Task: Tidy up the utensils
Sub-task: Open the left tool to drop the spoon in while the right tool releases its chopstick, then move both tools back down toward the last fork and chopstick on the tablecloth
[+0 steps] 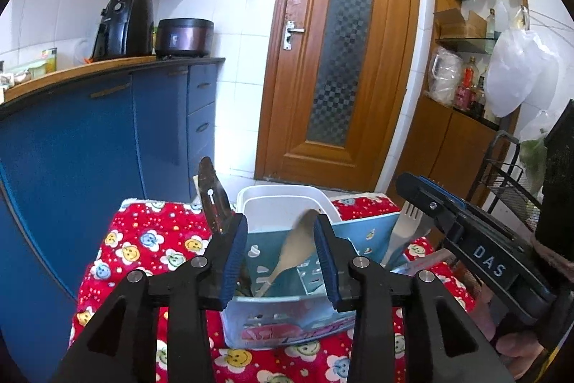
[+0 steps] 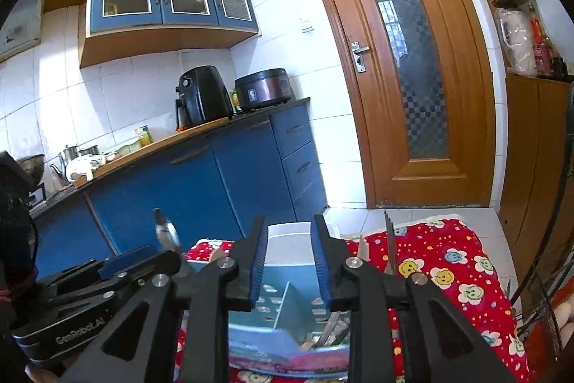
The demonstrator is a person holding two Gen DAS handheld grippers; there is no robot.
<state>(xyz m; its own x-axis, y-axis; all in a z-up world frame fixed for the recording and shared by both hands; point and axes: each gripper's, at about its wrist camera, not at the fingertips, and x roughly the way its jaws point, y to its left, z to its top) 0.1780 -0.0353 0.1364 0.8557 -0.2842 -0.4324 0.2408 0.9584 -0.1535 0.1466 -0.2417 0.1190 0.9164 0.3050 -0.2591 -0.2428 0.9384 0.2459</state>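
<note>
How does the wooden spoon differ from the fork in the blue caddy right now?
The wooden spoon is tan wood with a rounded bowl; the fork is pale grey with tines. The spoon leans, bowl up, in the middle compartment of the caddy, between the left gripper's open jaws, untouched; the fork stands more upright at the right end, beside the right gripper. Both stand head-up in the caddy.

One spoon [image 1: 292, 253], one fork [image 1: 403, 232]

Kitchen backdrop
Wooden door [image 1: 340, 52] with frosted pane; black air fryer [image 1: 123, 26] beside what looks like a rice cooker [image 1: 183, 37].
</note>
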